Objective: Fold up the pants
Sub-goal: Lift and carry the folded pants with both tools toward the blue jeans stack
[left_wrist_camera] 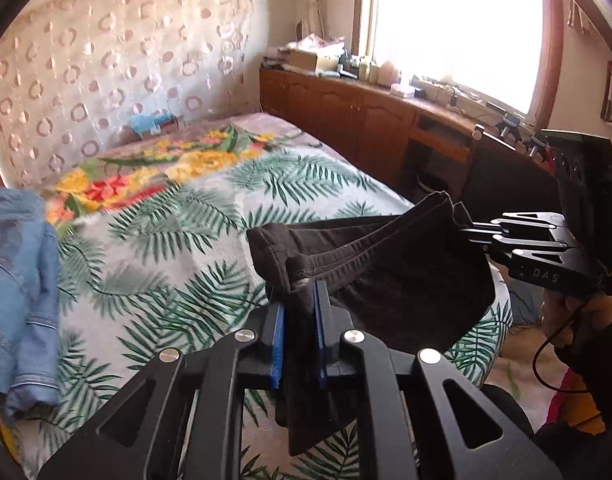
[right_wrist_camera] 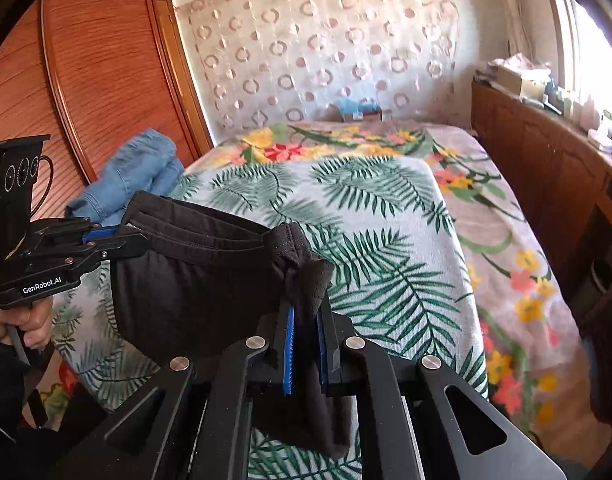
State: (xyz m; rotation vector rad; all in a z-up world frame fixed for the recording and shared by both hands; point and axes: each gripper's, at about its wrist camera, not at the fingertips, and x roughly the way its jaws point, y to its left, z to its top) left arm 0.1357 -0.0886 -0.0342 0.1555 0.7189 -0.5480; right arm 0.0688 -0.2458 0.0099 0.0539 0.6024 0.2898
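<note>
Dark brown pants hang in the air above the bed, stretched between both grippers by their waistband. My left gripper is shut on one end of the waistband, cloth pinched between its blue pads. In the same view the right gripper bites the other end at the right. From the right wrist view, my right gripper is shut on a bunched fold of the pants, and the left gripper holds the far end at the left. The legs hang below, mostly hidden.
The bed carries a palm-leaf cover over a flowered blanket. A pile of blue denim lies at the bed's left side, next to a wooden wardrobe. A cluttered wooden cabinet runs under the window at the right.
</note>
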